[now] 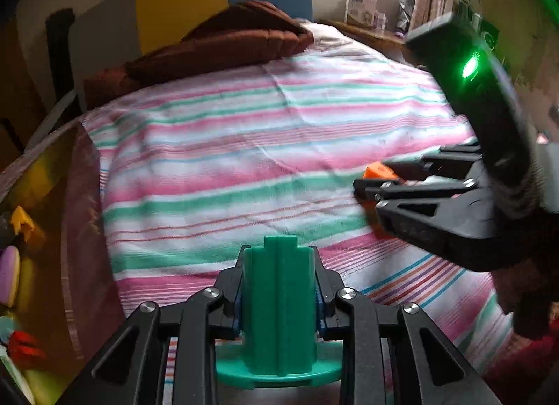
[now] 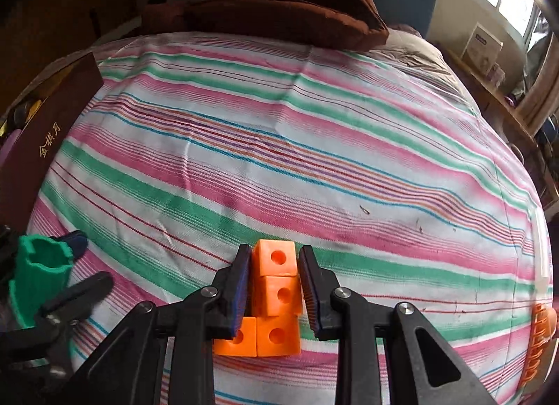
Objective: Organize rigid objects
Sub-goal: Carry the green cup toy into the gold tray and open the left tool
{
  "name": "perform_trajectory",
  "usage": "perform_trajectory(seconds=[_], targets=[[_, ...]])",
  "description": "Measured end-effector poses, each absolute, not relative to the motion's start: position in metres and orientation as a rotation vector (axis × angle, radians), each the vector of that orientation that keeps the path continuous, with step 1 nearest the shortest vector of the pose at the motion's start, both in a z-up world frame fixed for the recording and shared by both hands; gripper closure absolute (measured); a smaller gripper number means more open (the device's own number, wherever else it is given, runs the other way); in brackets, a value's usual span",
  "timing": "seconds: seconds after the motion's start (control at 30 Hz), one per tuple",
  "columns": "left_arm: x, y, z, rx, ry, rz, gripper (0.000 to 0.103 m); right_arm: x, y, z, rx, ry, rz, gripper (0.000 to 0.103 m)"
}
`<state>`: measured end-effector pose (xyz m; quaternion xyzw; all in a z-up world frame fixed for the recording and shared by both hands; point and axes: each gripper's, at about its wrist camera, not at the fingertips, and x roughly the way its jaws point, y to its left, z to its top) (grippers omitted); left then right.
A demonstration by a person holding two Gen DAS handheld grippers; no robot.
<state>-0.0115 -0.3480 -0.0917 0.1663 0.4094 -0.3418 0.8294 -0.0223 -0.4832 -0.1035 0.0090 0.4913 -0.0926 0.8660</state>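
A: How far along, judging from these two views?

B: Seems to be midway. Two pieces lifted, none of them put down yet. At the left edge of the left wrist view, an open box (image 1: 70,202) with several toys already inside: a yellow one, a purple one, a red one. Probably the place for collecting, but only a guess. In the right wrist view, the same box at the upper left, dark brown with gold letters.

A: And the left gripper (image 1: 279,296)?

B: Narrow, closed on the green piece (image 1: 279,303), at the bottom centre of that view. Pads pressing on both sides of its upright ribbed body, round base hanging below the fingers, over the striped sheet (image 1: 244,160). Visible also at the lower left of the right wrist view, held above the bed.

A: The right gripper (image 2: 274,293)?

B: Also narrow, at the bottom centre of its own view, around the orange block piece (image 2: 276,296), made of joined cubes with round holes. One pad clearly touching the left side; on the other side a thin gap, maybe only the angle. Looks held, not resting on the sheet.

A: What is left?

B: Bringing both pieces to the box, most likely. One more orange thing (image 2: 539,342) at the lower right edge, on the bed, not taken yet. Brown blanket (image 2: 279,17) at the top, not part of the job.
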Motion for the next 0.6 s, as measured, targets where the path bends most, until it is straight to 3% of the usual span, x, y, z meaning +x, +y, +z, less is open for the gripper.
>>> perform_trajectory(seconds=[0.6], targets=[[-0.010,-0.291,-0.026,0.239,0.802,-0.688,0.073,-0.014,-0.481,-0.111,-0.029,0.966,-0.190,0.076]])
